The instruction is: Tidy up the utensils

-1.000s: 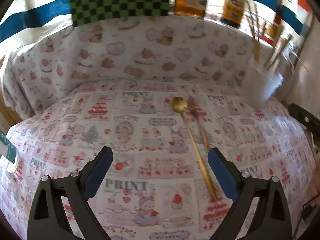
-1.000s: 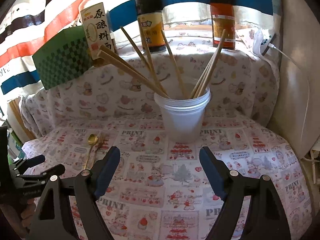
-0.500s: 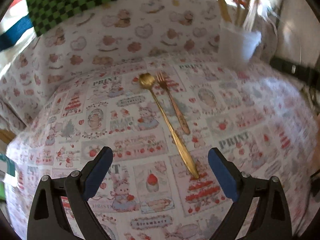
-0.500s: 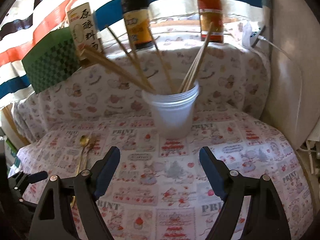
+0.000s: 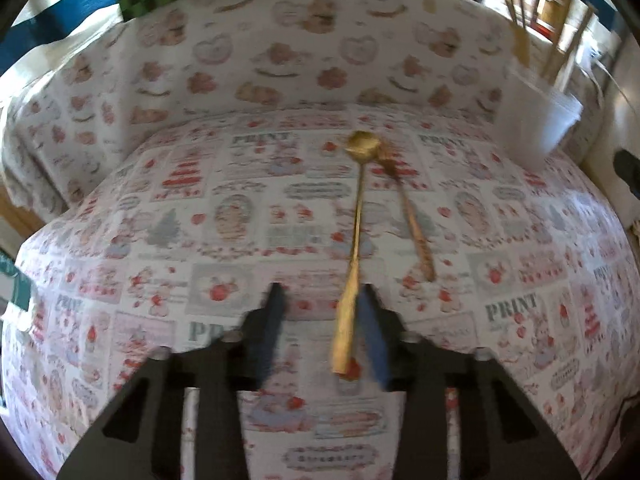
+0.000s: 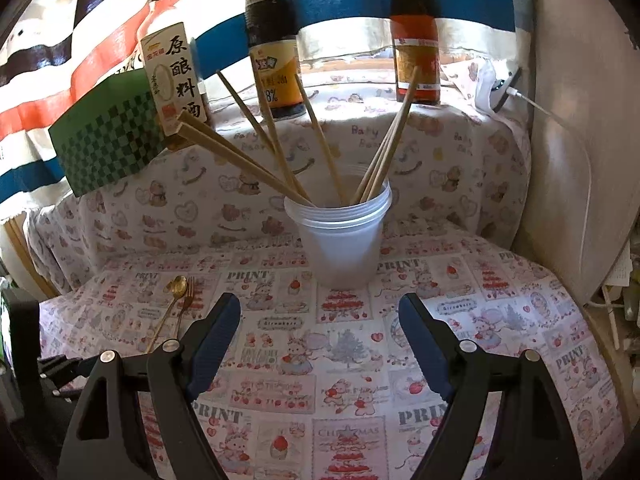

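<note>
1. Step in hand: the left claw (image 5: 320, 300) is going for the long gold metal spoon (image 5: 356, 232) lying on the desk, which is covered by a printed strawberry-pattern cloth (image 5: 160, 240).
2. Left claw state: its jaws have just been closing and now stand narrow, with the spoon's handle end between them; the handle lies against the right pad while a gap shows on the left side, so a firm grip is not yet made.
3. To do it well: centre the handle between the pads, close fully, and lift without dragging the neighbouring gold fork (image 5: 408, 216).
4. Spoon position: bowl at the far end, handle running near toward the claw; the fork lies just to its right, nearly alongside.
5. Likely target: the white plastic cup (image 6: 340, 240) holding wooden chopsticks (image 6: 280, 148), far right on the desk.
6. Right claw (image 6: 320, 344) hangs wide open, holding nothing, near the cup.
</note>
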Tool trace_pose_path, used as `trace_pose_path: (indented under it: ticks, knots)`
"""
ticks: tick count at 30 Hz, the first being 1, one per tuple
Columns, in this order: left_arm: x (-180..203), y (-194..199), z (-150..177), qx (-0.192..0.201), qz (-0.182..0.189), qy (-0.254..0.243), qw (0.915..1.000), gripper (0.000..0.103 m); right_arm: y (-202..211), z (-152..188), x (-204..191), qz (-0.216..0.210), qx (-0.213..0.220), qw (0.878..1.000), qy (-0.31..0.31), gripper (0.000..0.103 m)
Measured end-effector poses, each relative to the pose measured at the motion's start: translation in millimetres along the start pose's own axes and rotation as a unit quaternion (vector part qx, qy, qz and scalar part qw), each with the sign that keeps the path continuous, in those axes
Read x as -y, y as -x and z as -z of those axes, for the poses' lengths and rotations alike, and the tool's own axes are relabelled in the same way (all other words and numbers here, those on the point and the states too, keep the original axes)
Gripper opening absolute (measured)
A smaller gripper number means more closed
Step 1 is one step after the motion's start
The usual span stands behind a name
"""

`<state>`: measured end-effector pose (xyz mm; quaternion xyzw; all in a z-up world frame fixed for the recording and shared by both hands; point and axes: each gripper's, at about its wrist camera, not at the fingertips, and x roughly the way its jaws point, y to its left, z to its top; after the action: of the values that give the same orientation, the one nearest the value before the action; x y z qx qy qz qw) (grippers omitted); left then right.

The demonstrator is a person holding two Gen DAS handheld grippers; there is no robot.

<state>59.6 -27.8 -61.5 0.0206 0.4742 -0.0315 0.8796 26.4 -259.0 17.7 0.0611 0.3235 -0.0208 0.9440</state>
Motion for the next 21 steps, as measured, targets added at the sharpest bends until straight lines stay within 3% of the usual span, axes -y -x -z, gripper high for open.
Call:
trace_pose_path:
  ticks: [2,6,18,21]
  knots:
    - [-3.0,0.5,-1.1,0.000,0.000,0.003,1.0000,0.010,-0.7,0.3,-0.9,0.000,-0.002,1.000,0.002,0.083]
    - [-10.9,2.2,-2.3,0.009,0.007,0.027,0.9996,0.000,-2.1,0.2,-0.1,0.002,-0.004,1.000,0.003,0.083]
    - [-25.0,27.0,-8.0,0.064,0.040,0.052,0.9958,0.000,1.8,1.9,-8.4,0.000,0.006,1.000,0.027,0.083]
    - [-23.4,34.9,-11.6,0.102,0.067,0.045,0.9915,0.000,-0.2,0.3,-7.2,0.000,0.023,0.999,0.033,0.083]
